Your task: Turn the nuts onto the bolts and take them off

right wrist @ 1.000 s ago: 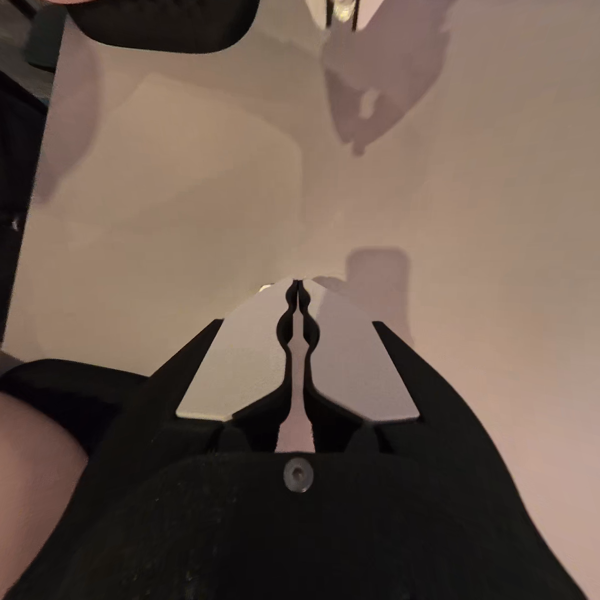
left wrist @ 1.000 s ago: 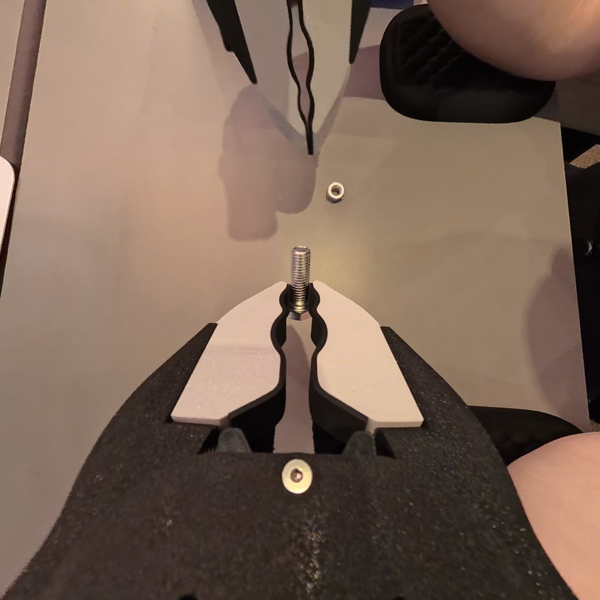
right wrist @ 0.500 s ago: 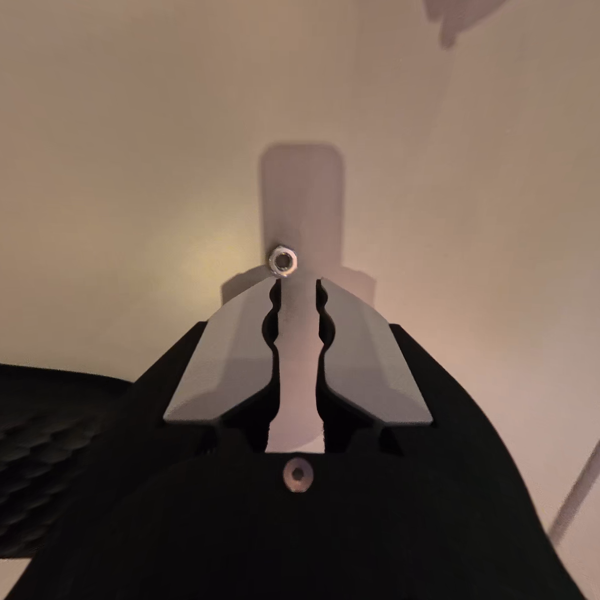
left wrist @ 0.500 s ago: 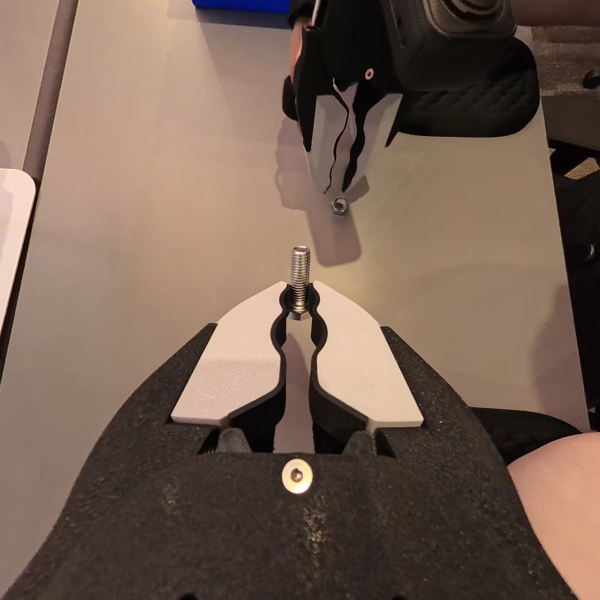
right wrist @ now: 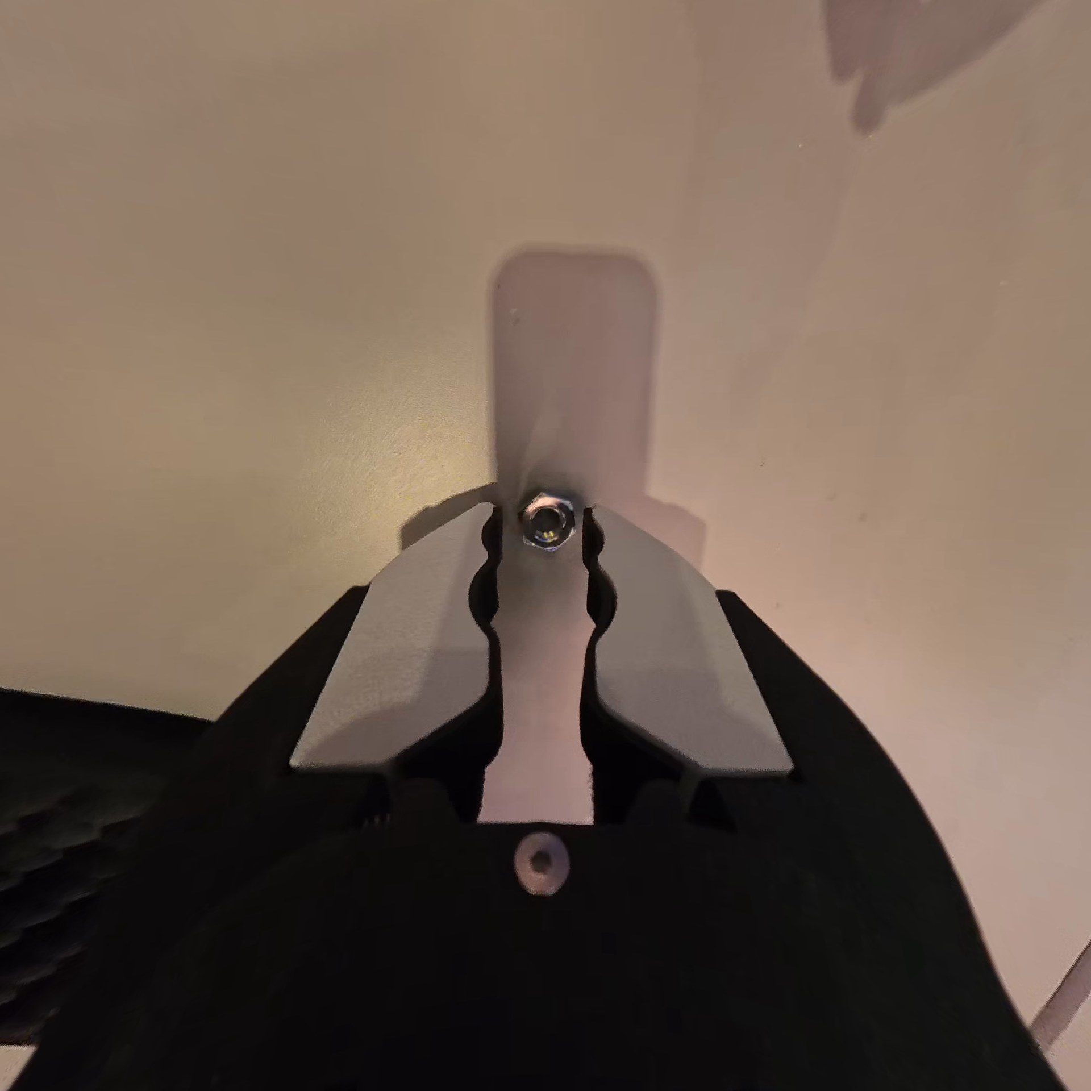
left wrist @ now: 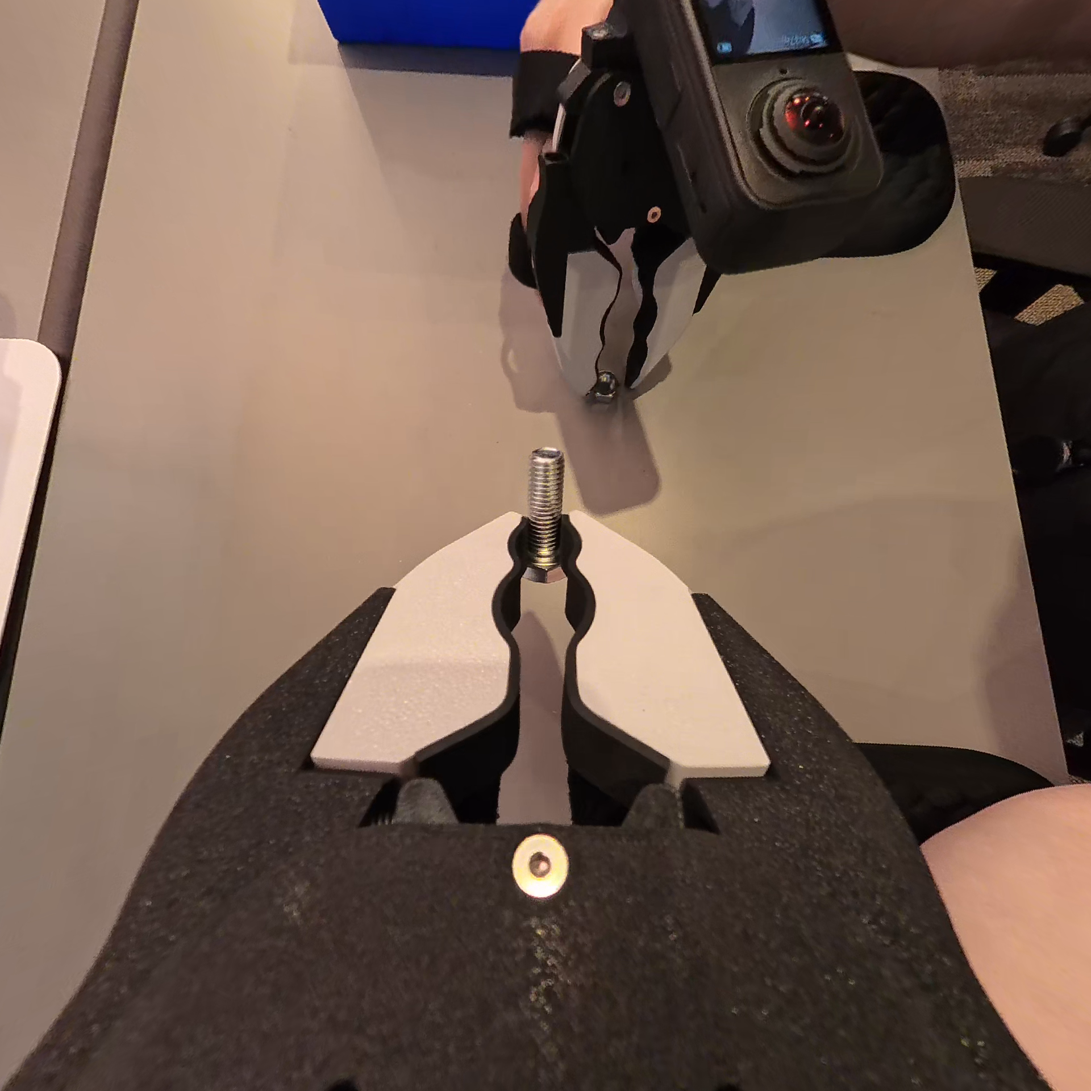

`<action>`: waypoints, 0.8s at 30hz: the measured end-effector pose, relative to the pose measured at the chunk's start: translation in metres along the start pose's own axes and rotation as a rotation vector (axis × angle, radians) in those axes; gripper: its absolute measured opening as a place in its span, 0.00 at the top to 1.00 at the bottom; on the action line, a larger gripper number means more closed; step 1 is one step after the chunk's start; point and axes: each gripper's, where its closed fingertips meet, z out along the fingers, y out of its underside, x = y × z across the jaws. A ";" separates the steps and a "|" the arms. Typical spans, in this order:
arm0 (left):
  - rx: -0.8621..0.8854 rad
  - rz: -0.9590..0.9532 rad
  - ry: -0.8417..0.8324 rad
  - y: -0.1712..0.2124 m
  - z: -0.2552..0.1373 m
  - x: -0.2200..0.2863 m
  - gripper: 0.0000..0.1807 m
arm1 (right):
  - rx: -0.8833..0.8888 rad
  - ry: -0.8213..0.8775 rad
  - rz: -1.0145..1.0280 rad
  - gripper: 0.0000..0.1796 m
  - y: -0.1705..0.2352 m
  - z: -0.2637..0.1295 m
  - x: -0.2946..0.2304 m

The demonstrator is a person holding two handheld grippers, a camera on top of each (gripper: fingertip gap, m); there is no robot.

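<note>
A: Where is the bolt?
B: The left tool (left wrist: pixel 544 525) is clamped on the bolt (left wrist: pixel 545 508), its threaded end pointing away.
A: And the nut?
B: On the worktop (left wrist: pixel 265 354), between the parted tips of the right tool (right wrist: pixel 542 516); nut (right wrist: pixel 546 524) ungripped.

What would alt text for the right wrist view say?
An open right gripper reaches down over a small steel nut lying flat on a beige table, its fingertips either side of the nut with gaps showing.
</note>
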 end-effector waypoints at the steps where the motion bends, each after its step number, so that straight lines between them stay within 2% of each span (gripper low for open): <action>1: 0.000 0.000 0.000 0.000 0.000 0.000 0.95 | -0.009 -0.008 -0.010 0.86 0.000 0.000 0.000; 15: -0.004 -0.013 0.008 0.003 0.001 -0.002 0.95 | -0.055 -0.088 -0.010 0.91 0.000 -0.003 0.001; 18: -0.022 -0.018 0.009 0.005 0.004 -0.003 0.95 | 0.101 -0.008 -0.018 0.90 -0.031 -0.036 0.019; 24: -0.088 0.007 -0.002 0.005 0.013 0.000 0.95 | 0.553 0.248 -0.028 0.91 -0.103 -0.156 0.066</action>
